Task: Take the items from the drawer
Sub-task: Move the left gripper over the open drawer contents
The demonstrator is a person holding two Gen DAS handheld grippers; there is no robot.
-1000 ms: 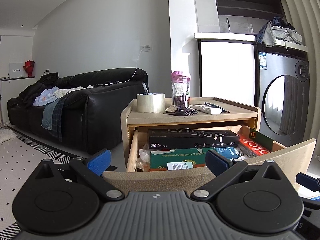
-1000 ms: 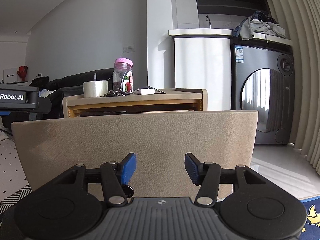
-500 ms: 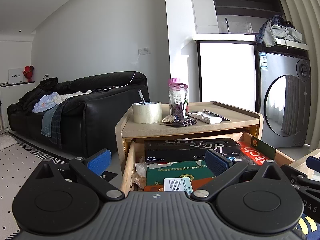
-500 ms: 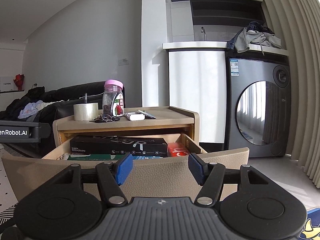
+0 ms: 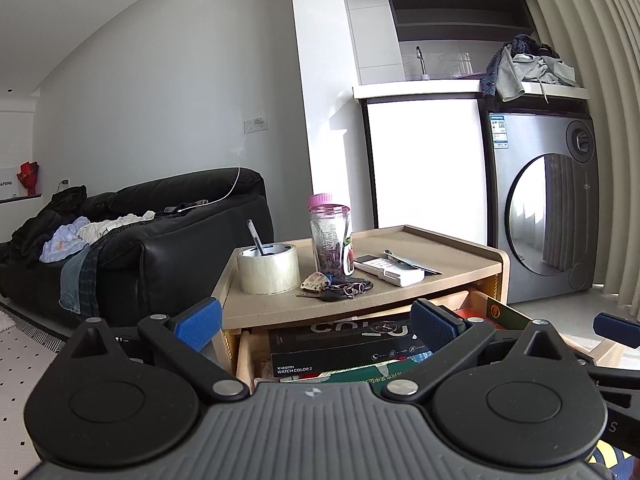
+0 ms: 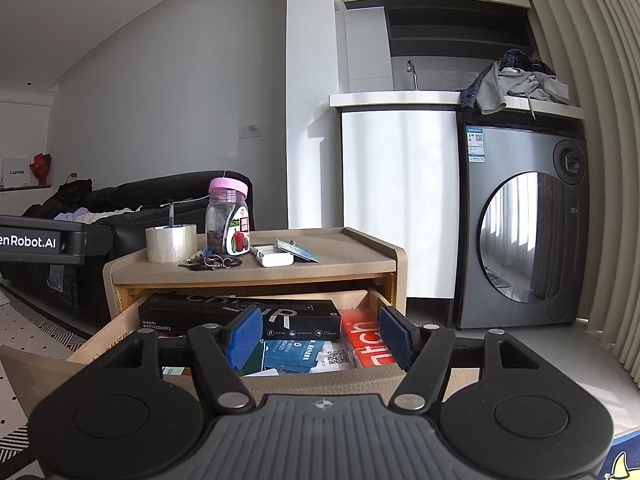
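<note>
Two hand-held grippers face a low beige side table whose drawer [image 6: 120, 326] stands pulled open at the lower centre of both views. Right gripper [image 6: 320, 338] hovers above the drawer's near edge, its blue pads spread wide with nothing between them. Left gripper [image 5: 316, 322], lower centre of its own view, is likewise wide apart and empty.

Inside the drawer lie a long black watch box [image 6: 240, 316] across the back, a red box [image 6: 362, 334] to its right, a blue packet [image 6: 292, 354] in front and a green booklet [image 5: 356, 374] partly hidden by the left gripper. The drawer looks well filled, so plenty of items remain to come out; whether some have already left it cannot be told.

On the table top [image 6: 344, 256], mid-frame, sit a roll of clear tape [image 6: 171, 243] with a pen standing in it, a pink-lidded jar [image 6: 228, 216], a bunch of keys [image 6: 212, 262], a small white box [image 6: 272, 256] and a card [image 6: 298, 250]. Any of these might have come from the drawer or might simply belong there.
</note>
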